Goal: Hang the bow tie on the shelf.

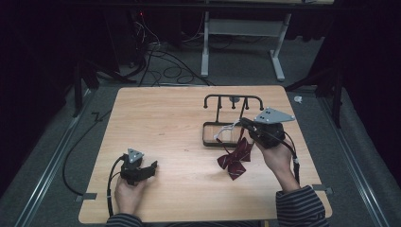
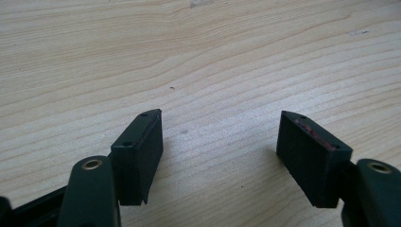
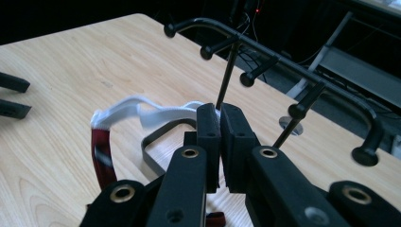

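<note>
The high view looks forward and down over the whole counter [image 1: 179,142] from the person's side. The left gripper view sits close above bare wood, facing along its jaws. The right gripper view looks closely across the counter at the black rack [image 3: 283,61], shared with the high view [image 1: 232,99].

One bow tie [image 1: 235,160], one black rack [image 1: 232,119] and two grippers are sitting over one wooden table [image 1: 170,142].

Wooden table [image 1: 170,142] bearing black rack [image 1: 227,120]
</note>
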The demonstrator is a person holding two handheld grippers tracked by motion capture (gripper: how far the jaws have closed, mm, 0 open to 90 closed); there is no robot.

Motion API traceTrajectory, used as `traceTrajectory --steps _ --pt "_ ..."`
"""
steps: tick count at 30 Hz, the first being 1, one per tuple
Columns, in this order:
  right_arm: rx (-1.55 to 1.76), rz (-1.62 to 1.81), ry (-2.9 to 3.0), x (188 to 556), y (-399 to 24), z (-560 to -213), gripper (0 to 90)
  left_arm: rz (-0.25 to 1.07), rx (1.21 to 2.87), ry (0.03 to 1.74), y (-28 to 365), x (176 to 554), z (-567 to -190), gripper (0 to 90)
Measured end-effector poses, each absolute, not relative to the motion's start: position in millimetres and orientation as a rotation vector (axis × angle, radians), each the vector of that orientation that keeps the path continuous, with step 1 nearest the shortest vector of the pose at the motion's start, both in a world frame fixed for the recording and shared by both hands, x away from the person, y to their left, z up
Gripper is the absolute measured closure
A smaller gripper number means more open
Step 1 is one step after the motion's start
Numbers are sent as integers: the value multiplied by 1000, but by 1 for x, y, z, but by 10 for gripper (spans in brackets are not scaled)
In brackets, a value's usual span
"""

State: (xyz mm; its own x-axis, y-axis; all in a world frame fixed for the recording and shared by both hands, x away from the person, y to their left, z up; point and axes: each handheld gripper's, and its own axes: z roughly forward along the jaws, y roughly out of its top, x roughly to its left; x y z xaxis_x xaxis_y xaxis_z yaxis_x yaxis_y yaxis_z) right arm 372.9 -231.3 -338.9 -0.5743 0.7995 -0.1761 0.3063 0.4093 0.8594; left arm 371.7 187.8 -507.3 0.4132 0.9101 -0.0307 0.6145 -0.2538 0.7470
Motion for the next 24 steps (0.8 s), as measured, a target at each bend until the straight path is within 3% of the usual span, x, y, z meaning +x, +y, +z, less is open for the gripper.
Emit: traceTrajectory --steps 24 --pt "953 1110 2031 391 -237 -310 891 547 1974 1294 187 372 -507 330"
